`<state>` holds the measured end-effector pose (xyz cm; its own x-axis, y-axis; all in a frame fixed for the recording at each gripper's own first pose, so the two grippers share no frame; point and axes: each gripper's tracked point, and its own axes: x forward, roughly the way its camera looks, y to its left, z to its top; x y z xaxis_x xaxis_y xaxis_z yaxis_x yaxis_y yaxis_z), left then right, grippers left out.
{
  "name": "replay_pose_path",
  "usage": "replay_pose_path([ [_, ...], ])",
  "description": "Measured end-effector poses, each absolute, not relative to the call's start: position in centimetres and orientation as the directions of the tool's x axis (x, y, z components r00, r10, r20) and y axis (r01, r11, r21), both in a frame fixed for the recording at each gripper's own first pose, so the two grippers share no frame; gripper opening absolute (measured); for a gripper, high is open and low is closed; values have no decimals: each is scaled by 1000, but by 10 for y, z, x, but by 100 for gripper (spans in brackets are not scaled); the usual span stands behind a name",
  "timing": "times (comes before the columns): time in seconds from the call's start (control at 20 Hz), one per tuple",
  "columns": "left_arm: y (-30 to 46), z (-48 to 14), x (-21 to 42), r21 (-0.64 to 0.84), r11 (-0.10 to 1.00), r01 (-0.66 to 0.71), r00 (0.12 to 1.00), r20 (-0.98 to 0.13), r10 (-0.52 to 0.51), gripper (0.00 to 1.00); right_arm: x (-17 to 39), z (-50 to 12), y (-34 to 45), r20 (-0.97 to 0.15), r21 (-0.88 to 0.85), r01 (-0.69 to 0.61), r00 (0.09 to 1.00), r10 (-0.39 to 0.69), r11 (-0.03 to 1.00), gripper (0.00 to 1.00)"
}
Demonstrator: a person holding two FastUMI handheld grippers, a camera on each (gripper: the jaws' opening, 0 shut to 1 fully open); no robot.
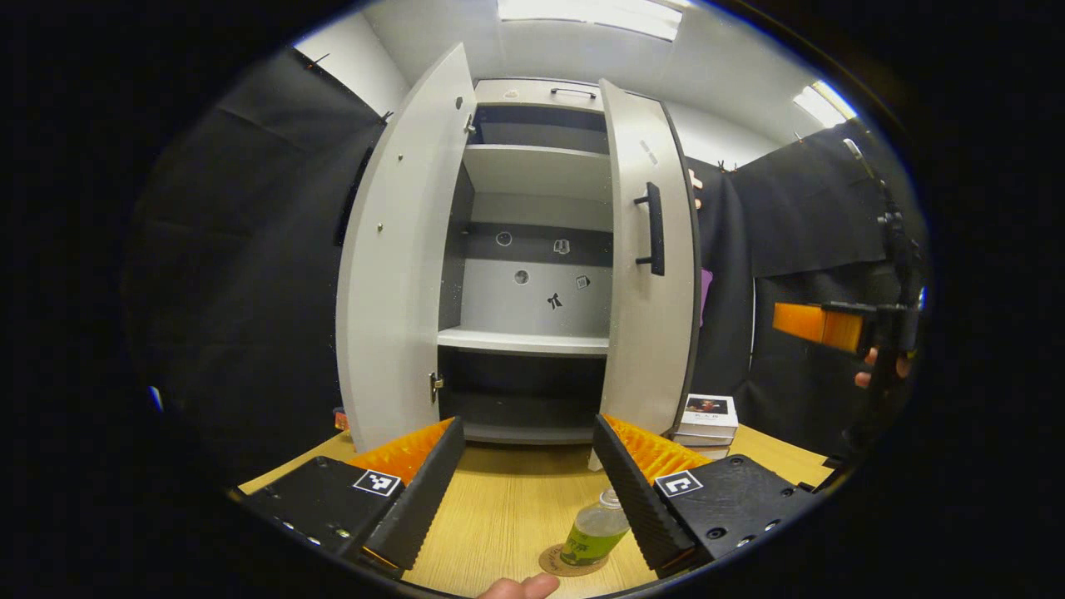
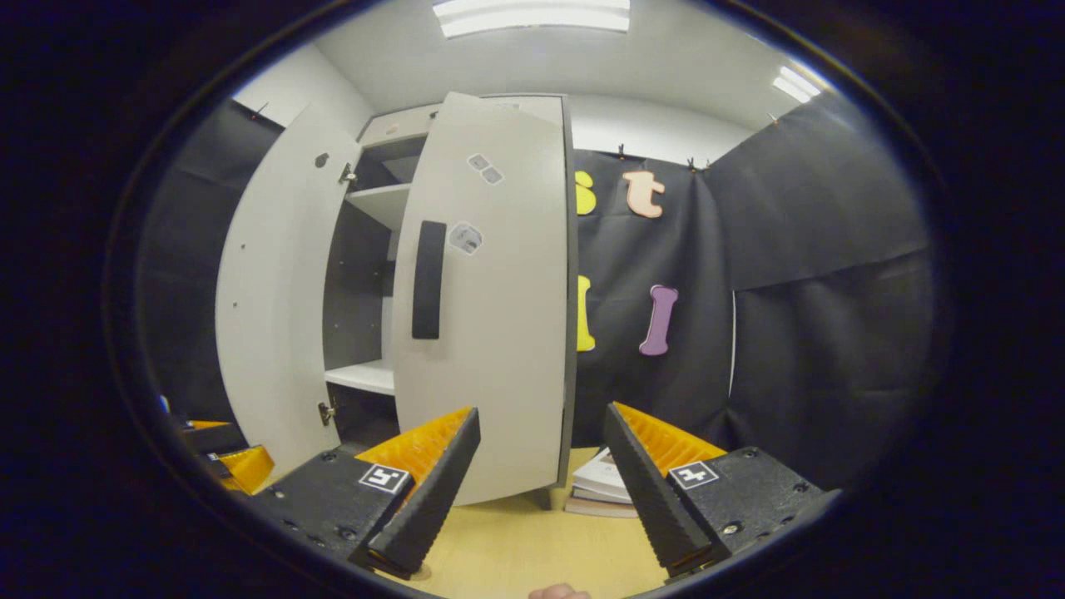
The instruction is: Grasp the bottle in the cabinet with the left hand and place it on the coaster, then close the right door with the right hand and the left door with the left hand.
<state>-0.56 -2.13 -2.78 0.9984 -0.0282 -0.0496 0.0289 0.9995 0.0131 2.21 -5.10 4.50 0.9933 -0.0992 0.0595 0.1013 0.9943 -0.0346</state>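
In the left gripper view, the left door [image 1: 398, 274] stood wide open. My left gripper [image 1: 527, 491] hung with its fingers spread apart and nothing between them. The bottle [image 1: 595, 532] stood on the coaster [image 1: 559, 566] on the table [image 1: 507, 507], just beside my right-hand finger. The right door [image 1: 645, 291] stood partly open. In the right gripper view, my right gripper [image 2: 541, 482] was spread too, facing that door [image 2: 491, 308].

Matt wood-grain table [image 1: 516, 507], clear plastic bottle [image 1: 596, 532]
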Motion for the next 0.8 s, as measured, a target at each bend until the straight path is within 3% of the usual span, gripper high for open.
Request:
replay_pose_path([
  [0.4, -21, -16, -11, -25, 1000, 18, 1000, -13, -18, 95, -8, -8, -42, -26, -23, 108, 994, -109, 994, 98],
  [0.5, 0, 15, -14, -58, 998, -23, 998, 55, 26, 95, -11, -3, -44, -27, -23, 106, 994, -107, 994, 94],
  [0.55, 15, 28, -14, -76, 996, -50, 996, 71, 55, 99, -13, -1, -48, -25, -27, 110, 994, -111, 994, 100],
  [0.65, 50, 52, -11, -117, 989, -87, 991, 92, 98, 100, -14, 2, -58, -13, -40, 141, 990, -142, 989, 94],
  [0.7, 69, 59, -10, -134, 986, -102, 989, 93, 115, 99, -14, 3, -60, -10, -45, 153, 988, -154, 987, 99],
  [0.8, 126, 77, -4, -144, 970, -193, 972, 110, 210, 95, -15, 4, -58, -2, -48, 155, 988, -155, 987, 99],
])
